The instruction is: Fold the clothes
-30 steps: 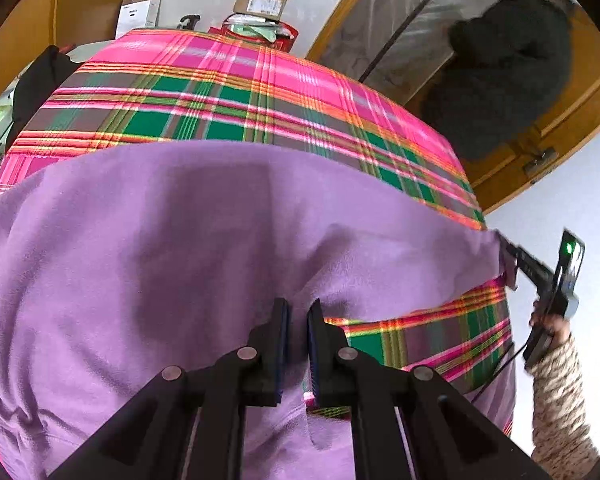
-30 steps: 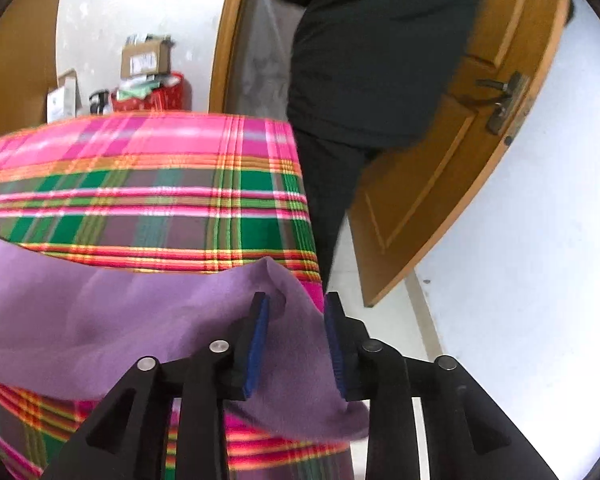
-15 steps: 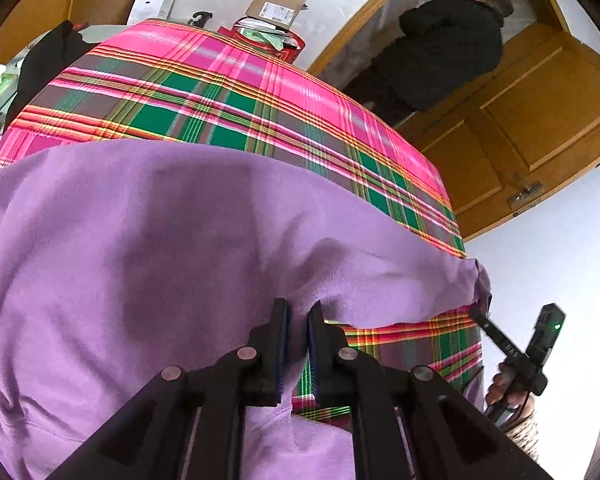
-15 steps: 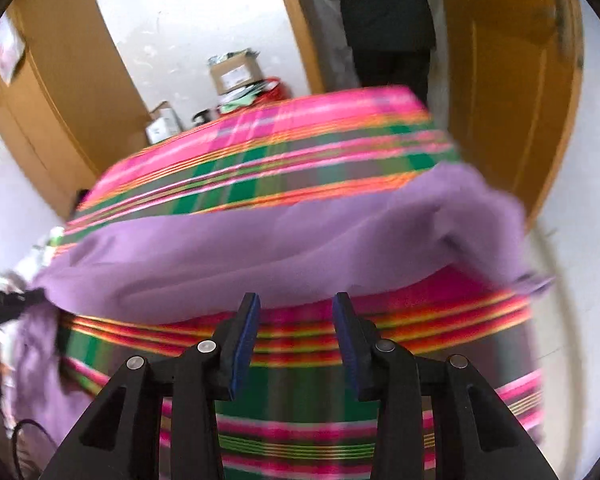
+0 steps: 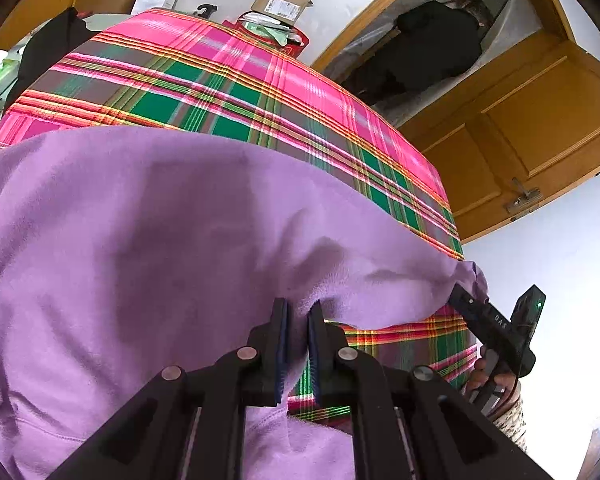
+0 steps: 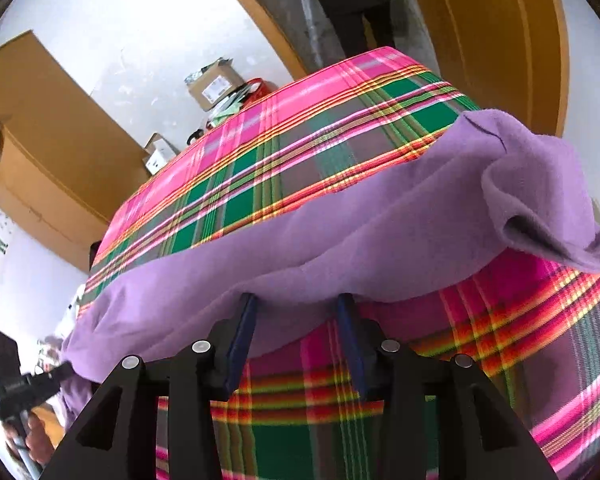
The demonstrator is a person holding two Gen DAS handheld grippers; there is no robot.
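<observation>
Fleece, soft and lilac: the garment (image 5: 172, 248) drapes in rounded folds over a plaid tablecloth (image 5: 228, 92). Left gripper (image 5: 298, 344) pinches its near hem; right gripper (image 6: 298, 338), jaws opening, sits just below the edge, gripping nothing.

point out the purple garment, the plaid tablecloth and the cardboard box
purple garment (image 5: 160, 240), left wrist view, middle of its flat spread
plaid tablecloth (image 5: 204, 80), left wrist view, bare top beyond the garment
cardboard box (image 6: 214, 84), right wrist view, its labelled side
</observation>
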